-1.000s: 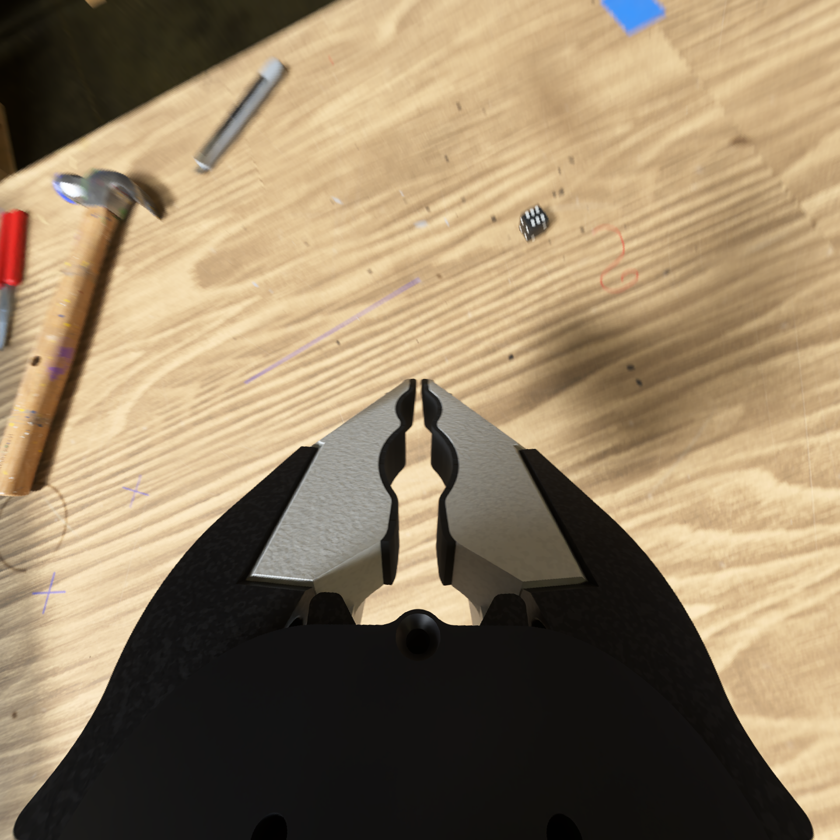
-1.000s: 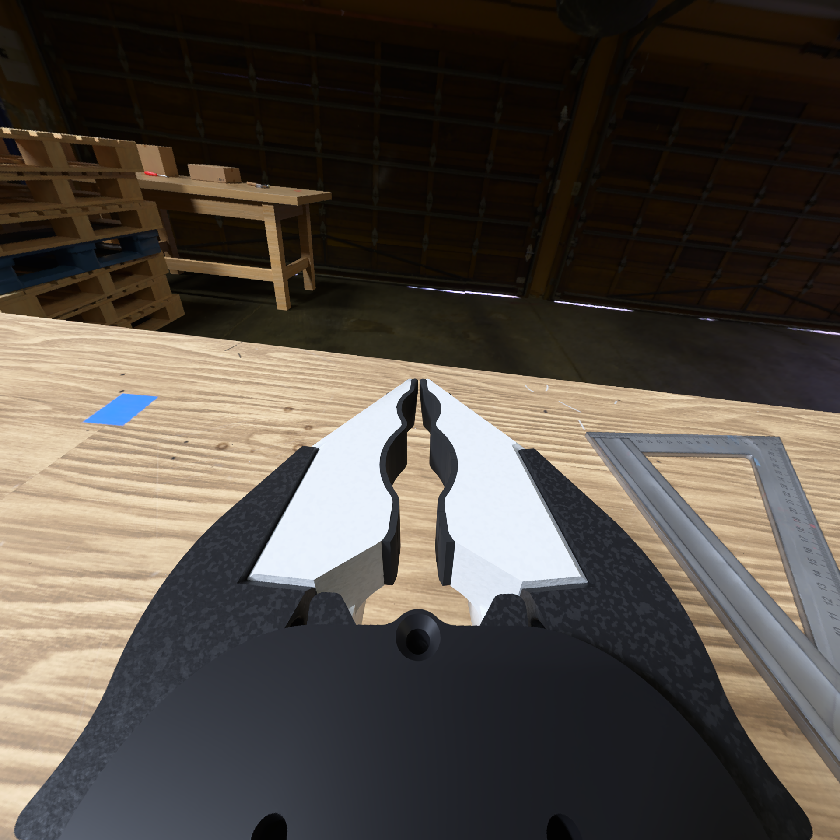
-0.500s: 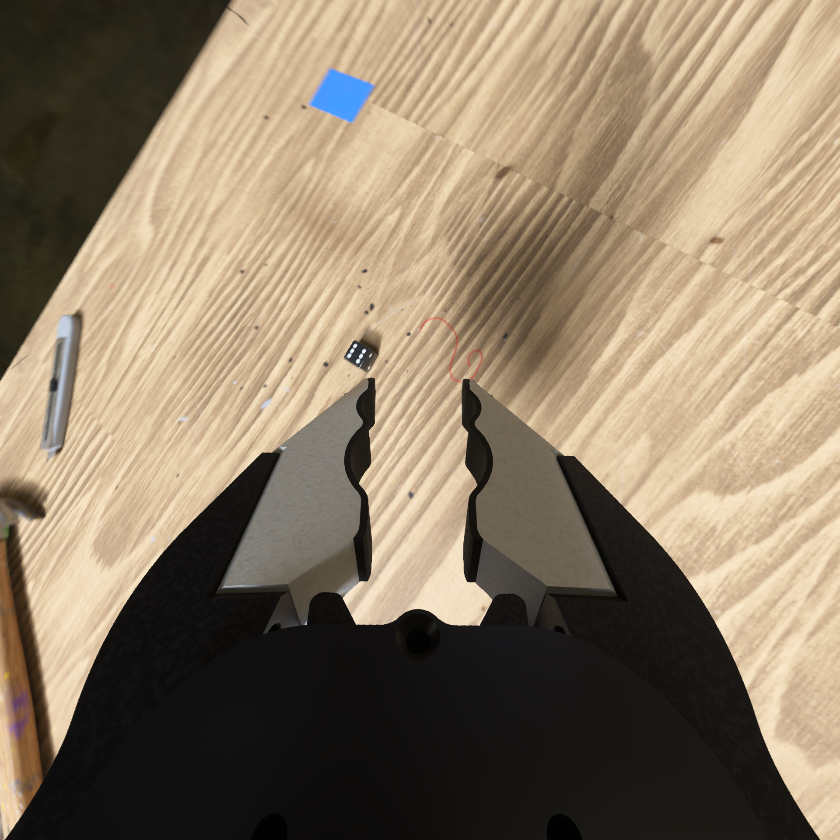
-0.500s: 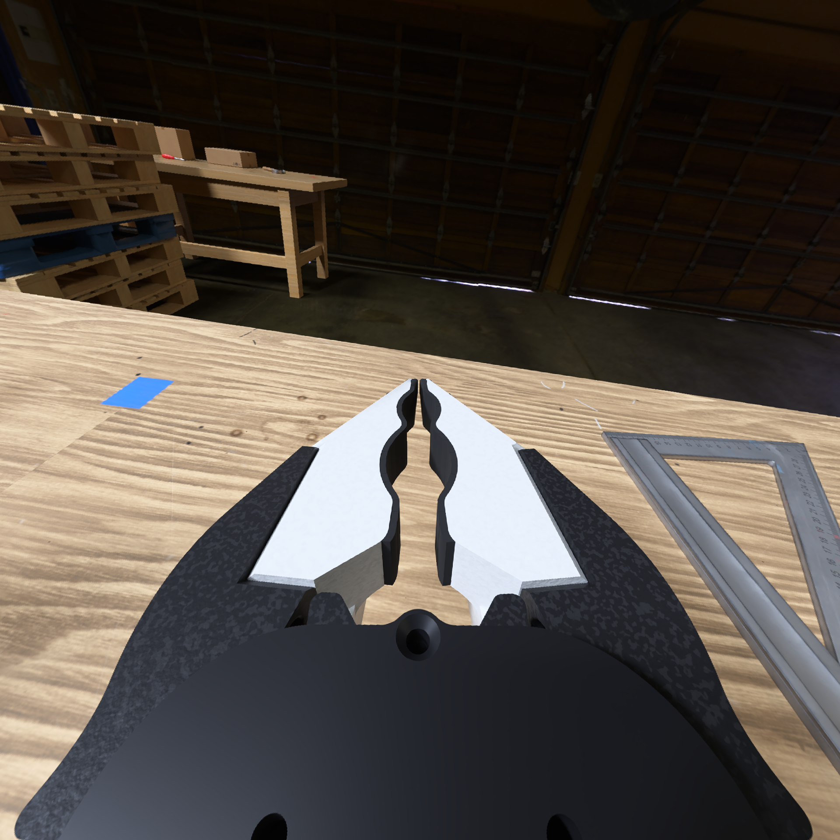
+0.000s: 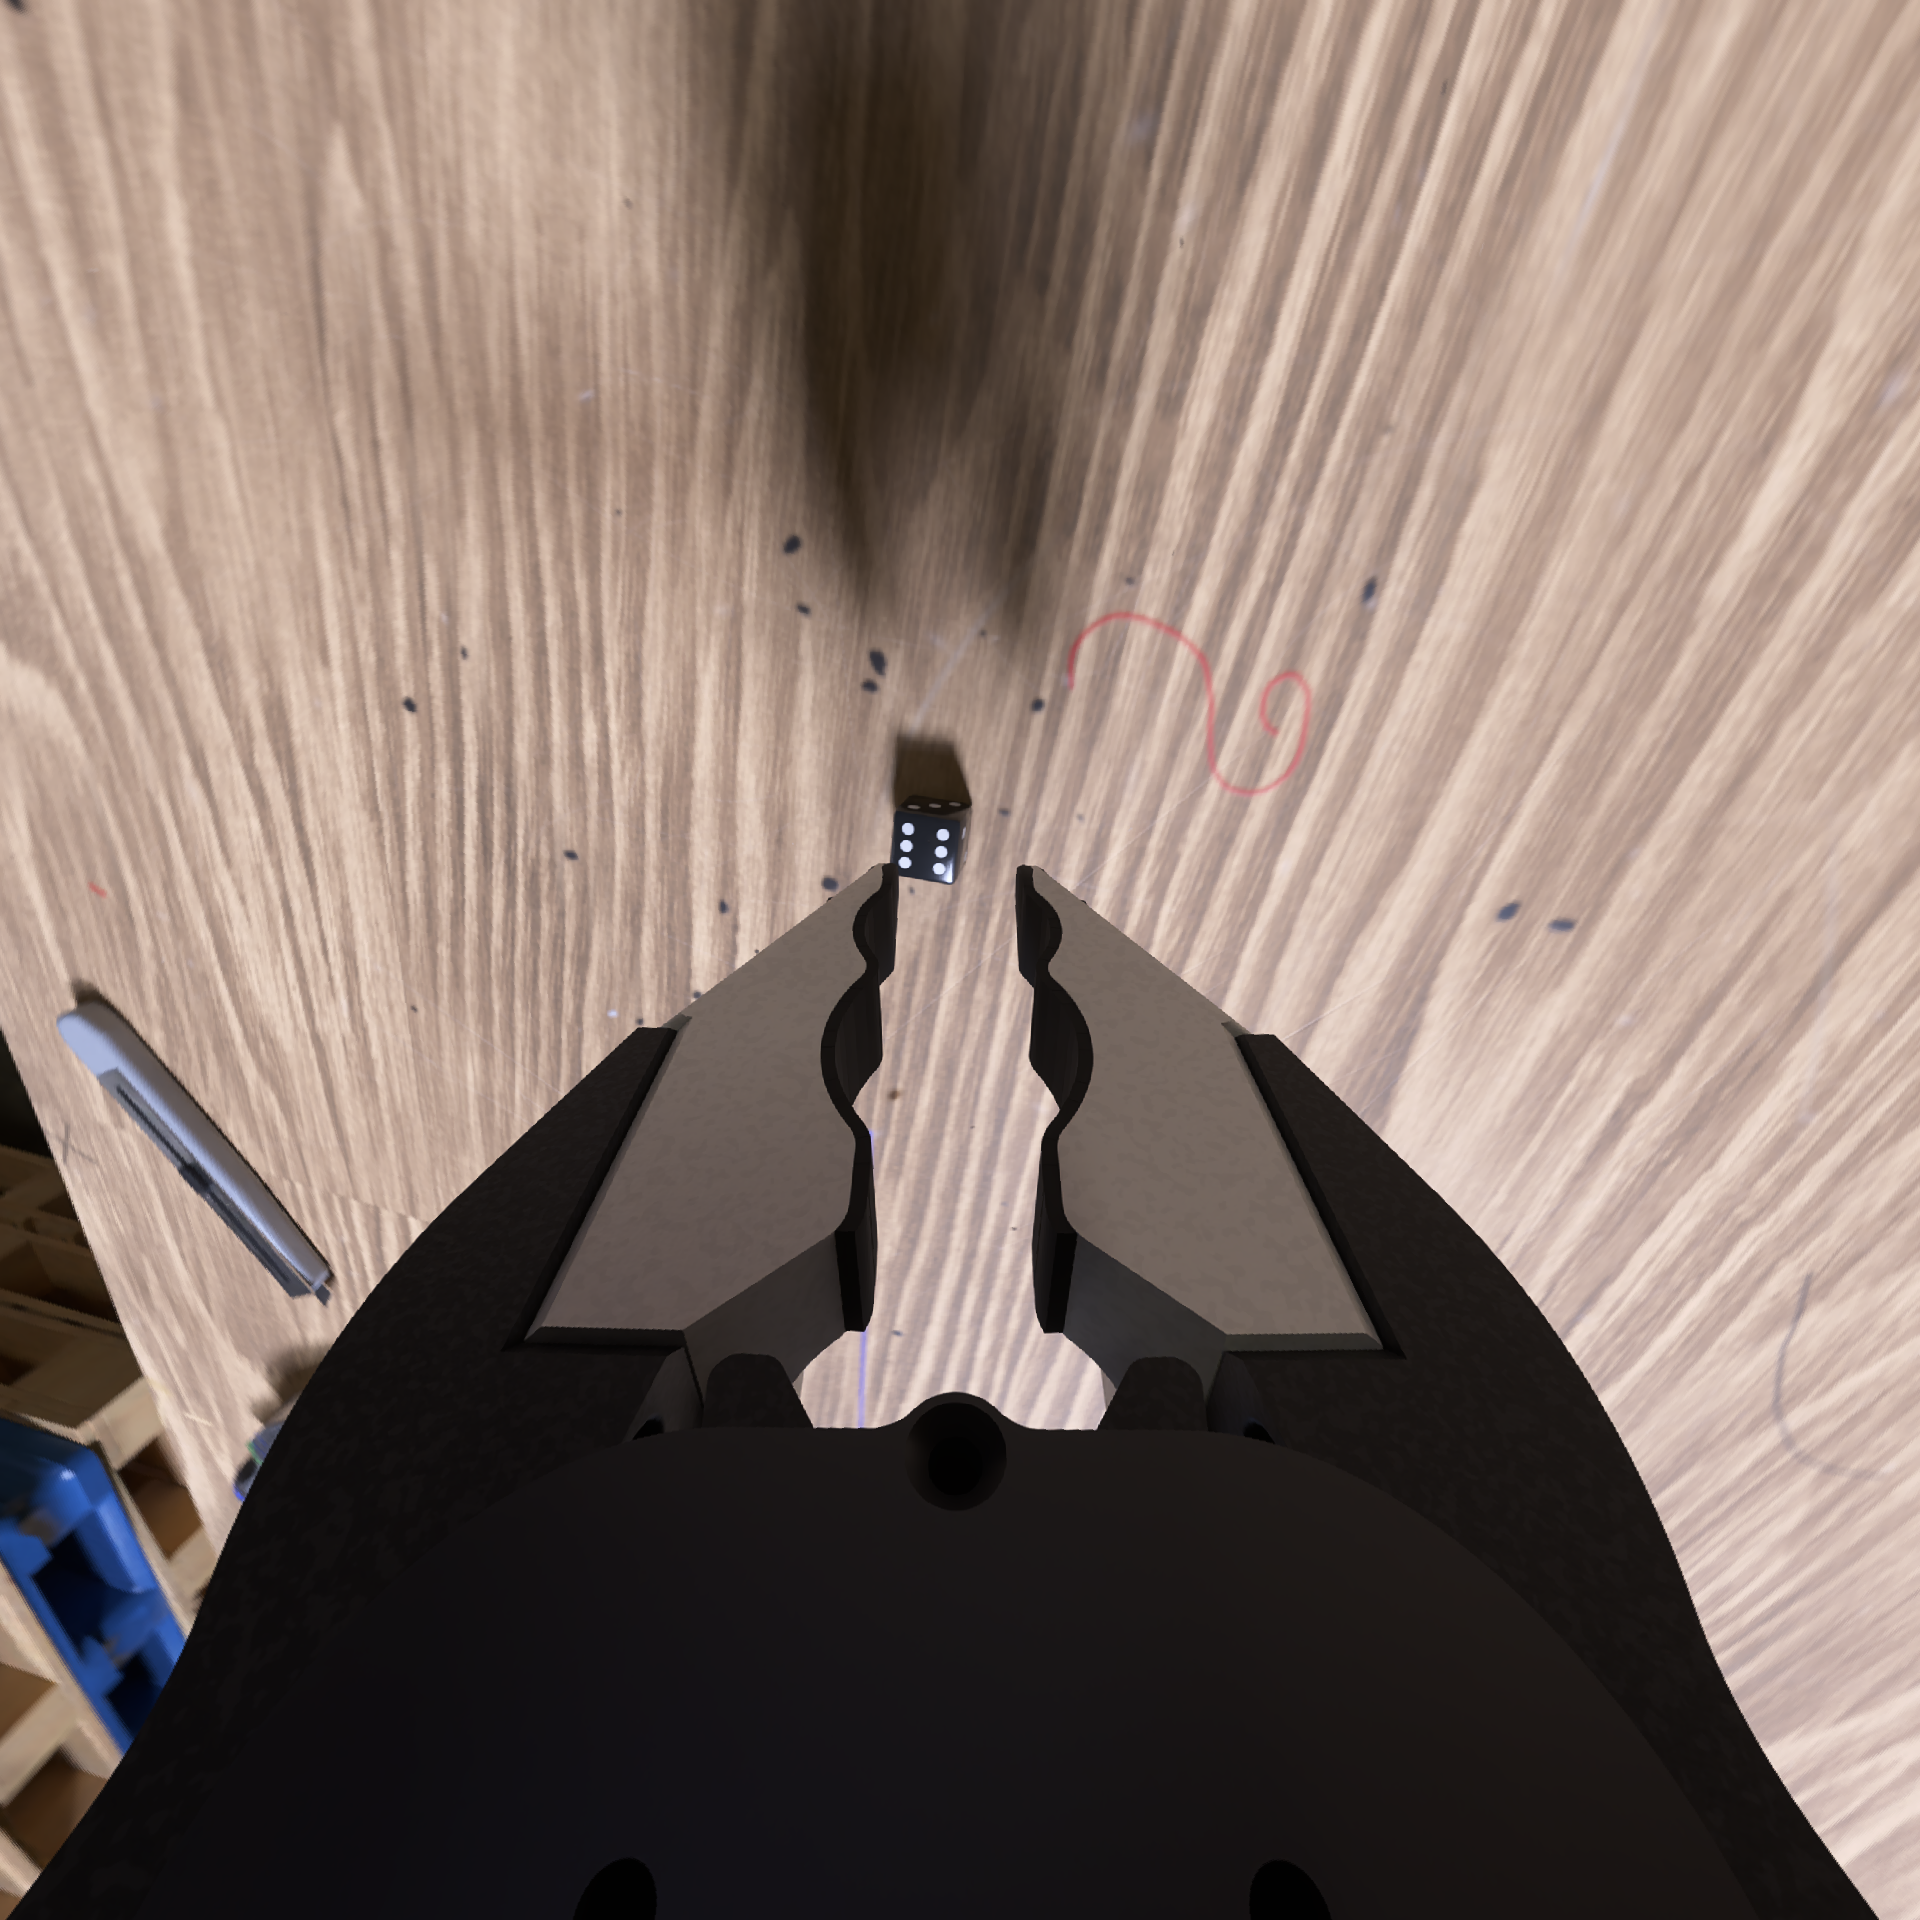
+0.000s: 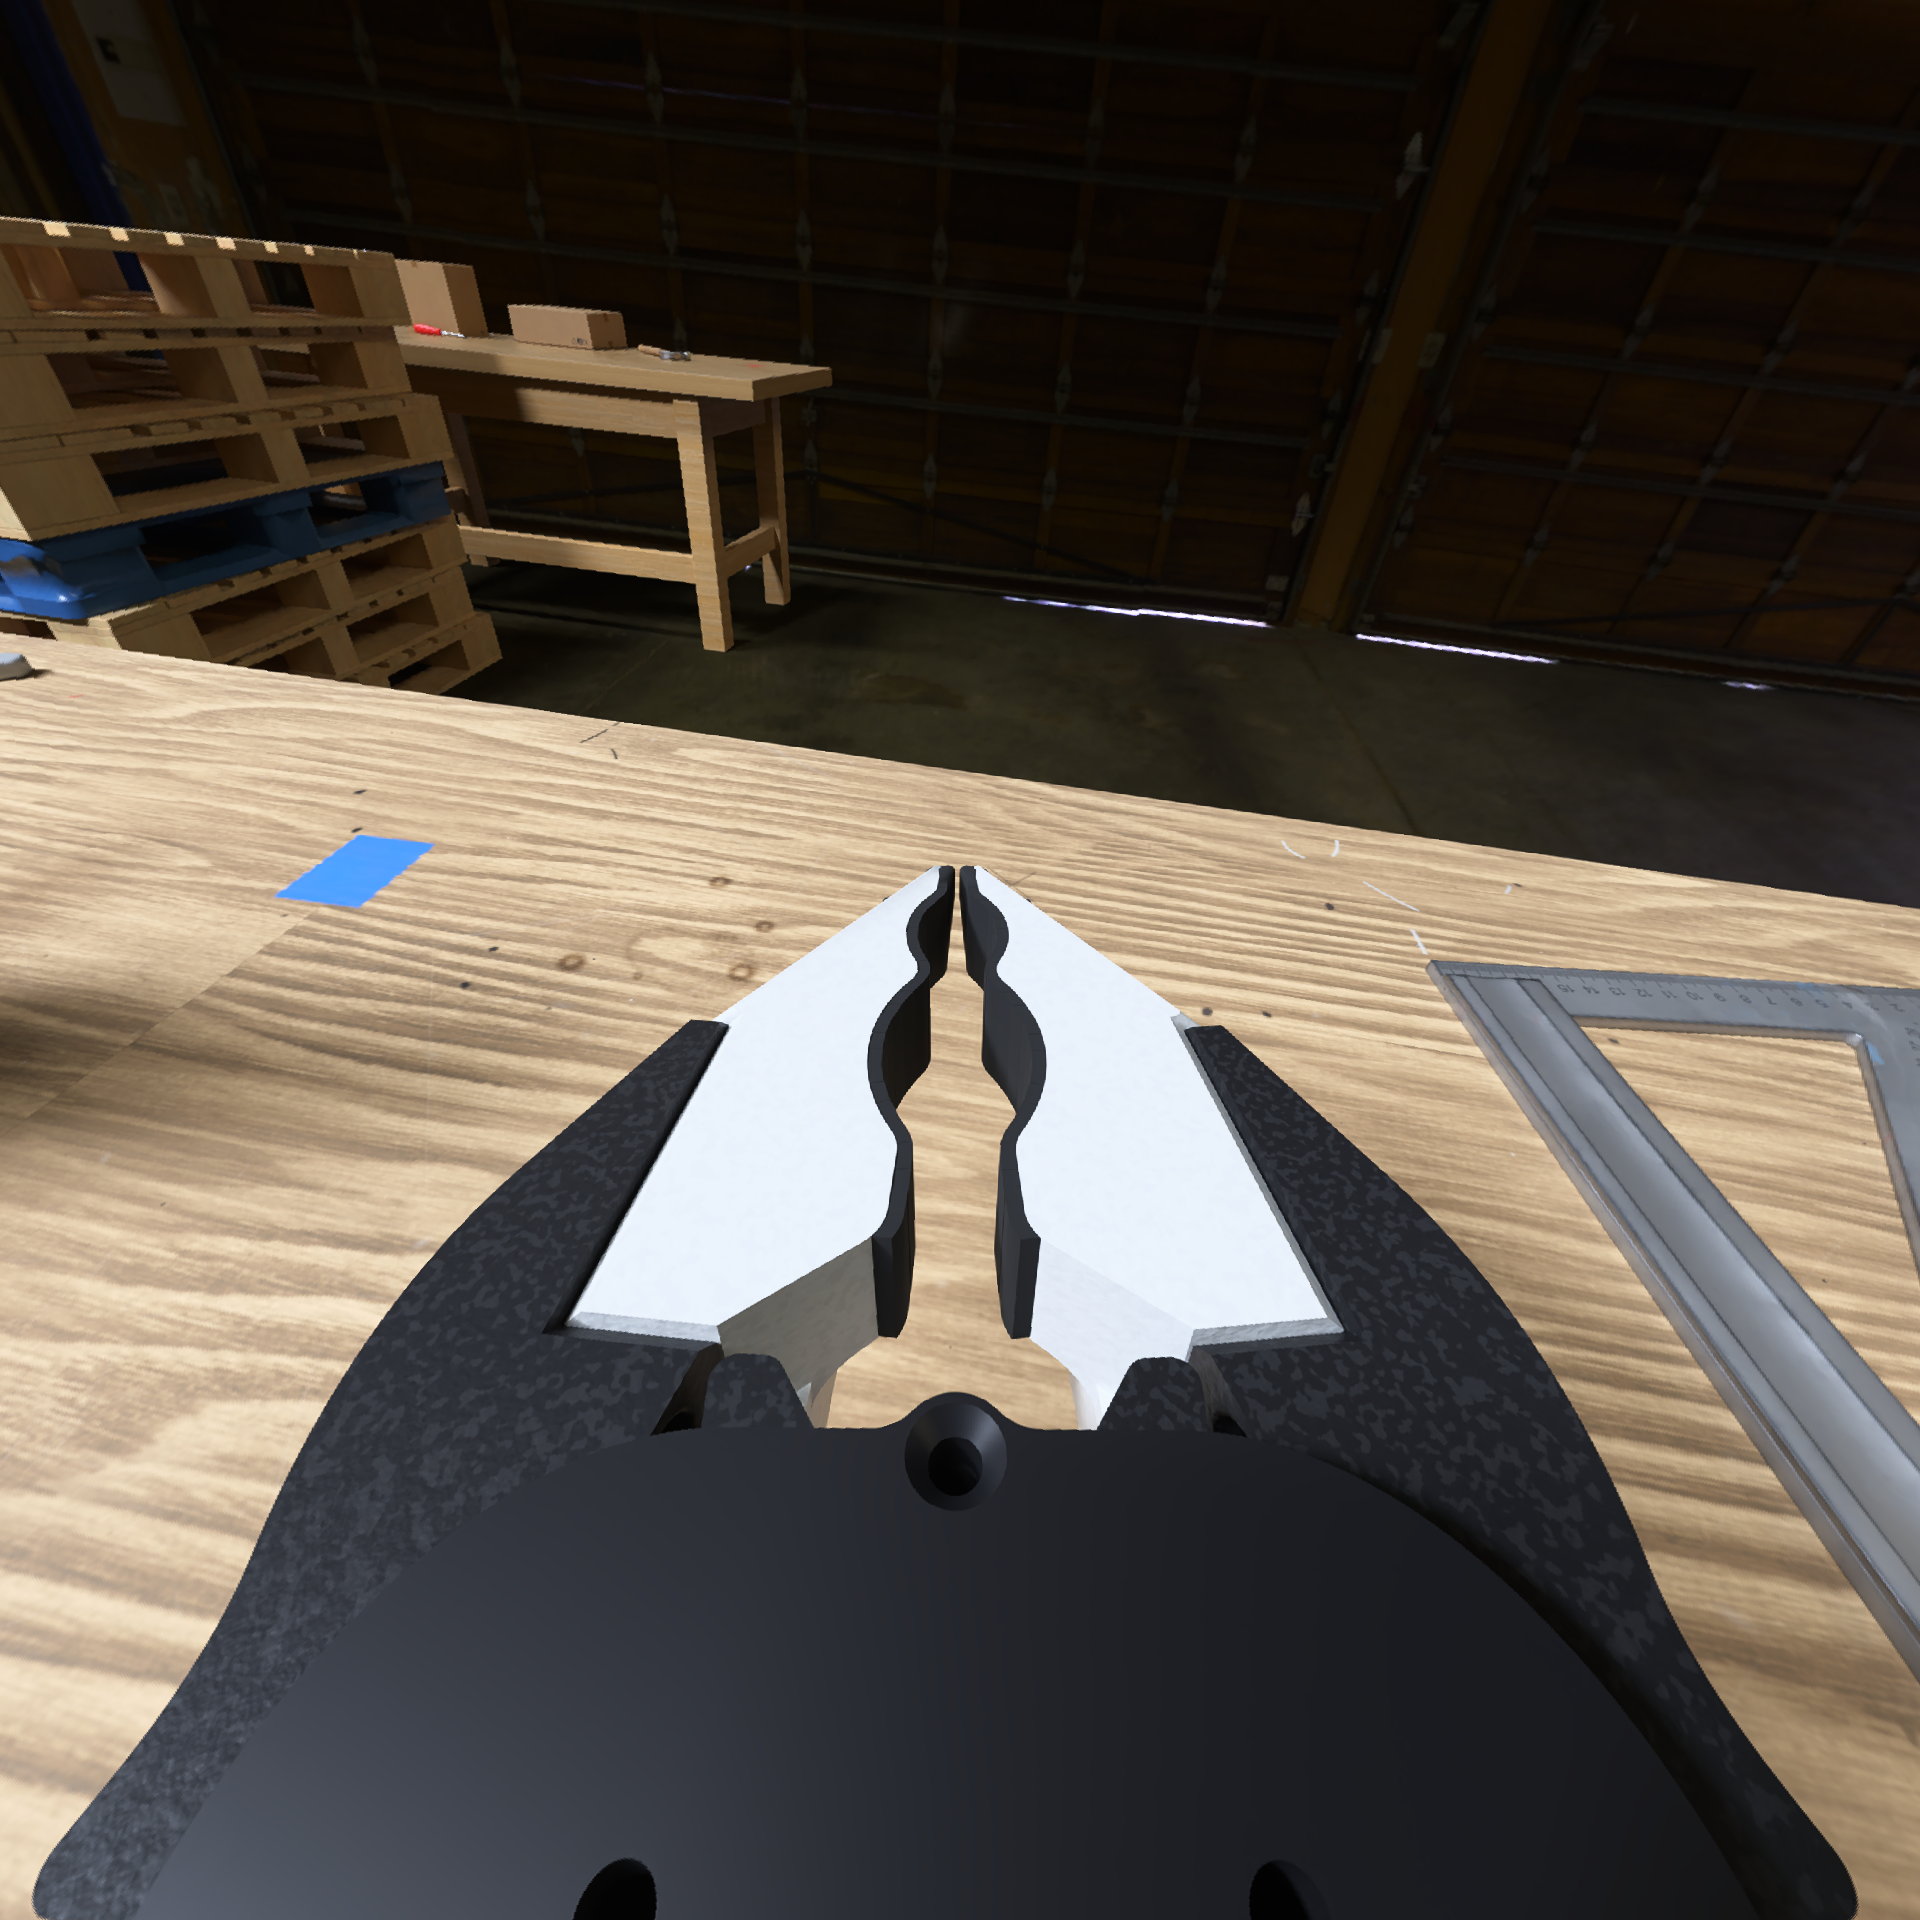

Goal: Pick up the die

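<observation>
The die (image 5: 931,844), black with white pips, is seen resting on the wooden tabletop (image 5: 416,416), its six-pip face turned toward the left wrist camera. It is not yet held. The left gripper (image 5: 954,875) is poised over it with the jaws spread apart and empty; the die lies just beyond the fingertips, nearer the left-hand fingertip than the right, so the gap is not quite centred on it. Whether the tips are already level with the die or above it cannot be told.

Taking the die as landmark: a red scribble (image 5: 1205,707) is drawn on the wood to its right, a dark shadow patch lies beyond it, and a grey utility knife (image 5: 192,1153) lies well off to its left, near the tabletop edge.

The right gripper (image 6: 954,875) is kept apart from the work, its jaws drawn together on nothing, low above the tabletop with a metal square (image 6: 1662,1143) to its right and a blue tape patch (image 6: 355,871) to its left. The die is not shown in that view.

By judgement, the approach is nearly done; a small shift toward the die, the closing on it and the lift are all left to be carried out
</observation>
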Robot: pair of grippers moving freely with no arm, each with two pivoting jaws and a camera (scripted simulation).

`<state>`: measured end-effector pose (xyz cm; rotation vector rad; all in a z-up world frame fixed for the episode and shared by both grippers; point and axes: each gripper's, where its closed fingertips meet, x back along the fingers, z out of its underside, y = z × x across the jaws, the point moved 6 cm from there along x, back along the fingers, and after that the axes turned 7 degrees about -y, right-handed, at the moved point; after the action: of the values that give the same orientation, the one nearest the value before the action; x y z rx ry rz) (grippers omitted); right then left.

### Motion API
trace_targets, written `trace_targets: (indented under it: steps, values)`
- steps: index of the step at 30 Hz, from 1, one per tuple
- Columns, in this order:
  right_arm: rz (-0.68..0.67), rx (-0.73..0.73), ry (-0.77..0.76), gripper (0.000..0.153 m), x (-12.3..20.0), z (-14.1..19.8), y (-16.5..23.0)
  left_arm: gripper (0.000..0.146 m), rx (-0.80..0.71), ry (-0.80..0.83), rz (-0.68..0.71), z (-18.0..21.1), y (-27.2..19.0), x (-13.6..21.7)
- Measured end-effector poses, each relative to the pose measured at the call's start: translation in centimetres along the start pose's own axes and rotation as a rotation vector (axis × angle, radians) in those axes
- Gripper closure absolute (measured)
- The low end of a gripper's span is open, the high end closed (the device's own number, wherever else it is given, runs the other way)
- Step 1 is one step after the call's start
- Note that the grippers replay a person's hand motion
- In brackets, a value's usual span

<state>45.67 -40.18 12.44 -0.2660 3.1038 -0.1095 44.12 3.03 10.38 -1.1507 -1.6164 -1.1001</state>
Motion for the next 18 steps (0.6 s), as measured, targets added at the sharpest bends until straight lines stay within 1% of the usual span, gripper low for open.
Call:
trace_targets:
  steps: [2,5,11,18]
  values:
    - [-0.002,-0.002,0.003,0.152,0.0,0.0,0.0,0.124,-0.044,0.020,0.041,0.2,0.5,-0.6]
    - [-0.006,-0.005,0.004,0.152,0.0,0.1,0.0,0.124,-0.071,0.034,0.083,0.7,1.3,-1.4]
    - [-0.021,-0.011,0.016,0.152,-0.1,0.3,0.1,0.123,-0.070,0.027,0.131,1.5,1.7,-2.7]
    - [-0.030,-0.014,0.025,0.151,-0.2,0.5,0.2,0.125,-0.063,0.013,0.155,1.7,1.7,-3.0]
